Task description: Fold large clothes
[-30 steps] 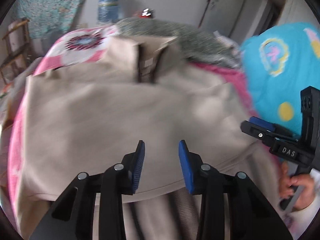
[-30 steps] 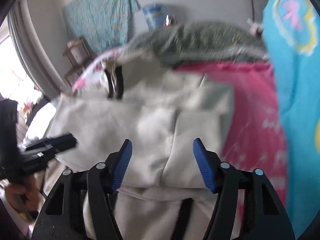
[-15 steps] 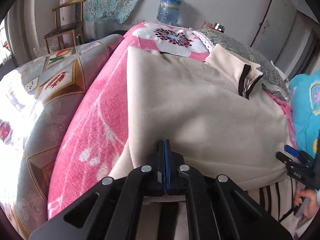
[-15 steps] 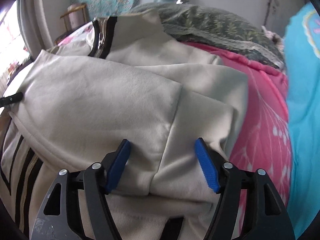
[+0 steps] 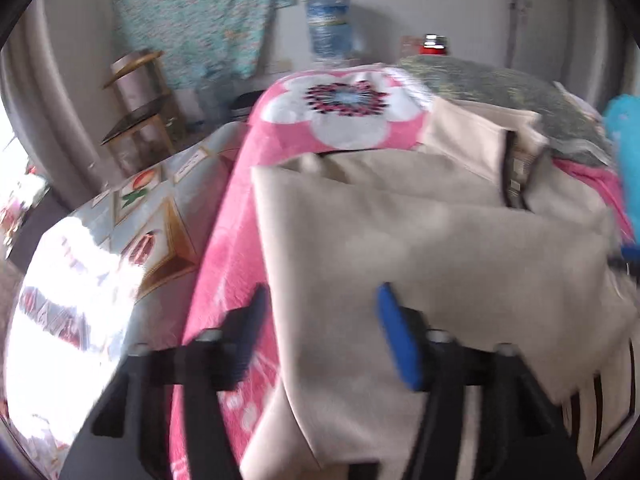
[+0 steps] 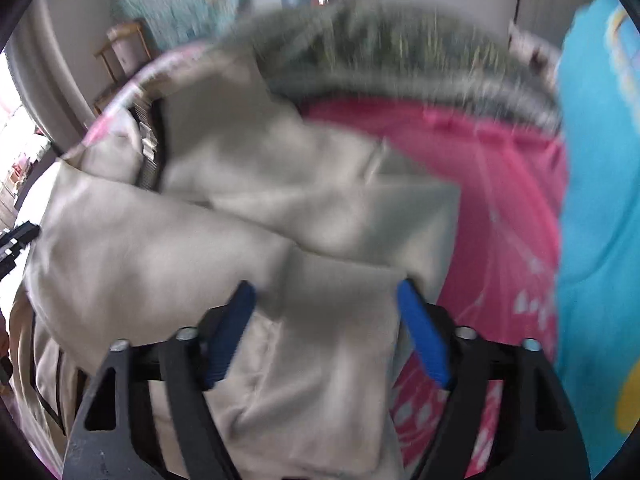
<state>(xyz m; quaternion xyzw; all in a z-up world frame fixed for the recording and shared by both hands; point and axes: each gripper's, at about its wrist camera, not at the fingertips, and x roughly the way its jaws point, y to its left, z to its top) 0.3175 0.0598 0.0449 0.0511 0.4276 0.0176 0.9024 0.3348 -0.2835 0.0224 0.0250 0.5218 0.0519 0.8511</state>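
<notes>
From the left wrist, the picture is smeared with motion. The left gripper [image 5: 320, 332] has its jaws opening above the near left edge of the beige jacket [image 5: 420, 248]; cloth shows in the gap, but the pads press on nothing. The jacket lies folded on a pink blanket [image 5: 224, 280] covering the bed, its long axis running from the near edge toward the far collar [image 5: 512, 168], which points away at the pillow [image 5: 500, 80]. Its striped hem is cut off at the lower right. A tip of the right gripper [image 5: 624, 258] shows at the right rim, too small to read. Bare blanket lies open along the jacket's left edge — beyond it a patterned quilt [image 5: 132, 232], washed out by glare.

From the right wrist, blur is heavier. The right gripper [image 6: 326, 328] also stands with jaws opening over the jacket's [image 6: 248, 224] folded near right corner, gripping nothing. Pink blanket [image 6: 500, 208] is bare to the right, up to a blue cloth [image 6: 600, 160]. The left gripper [image 6: 16, 240] is barely visible at the left rim.
</notes>
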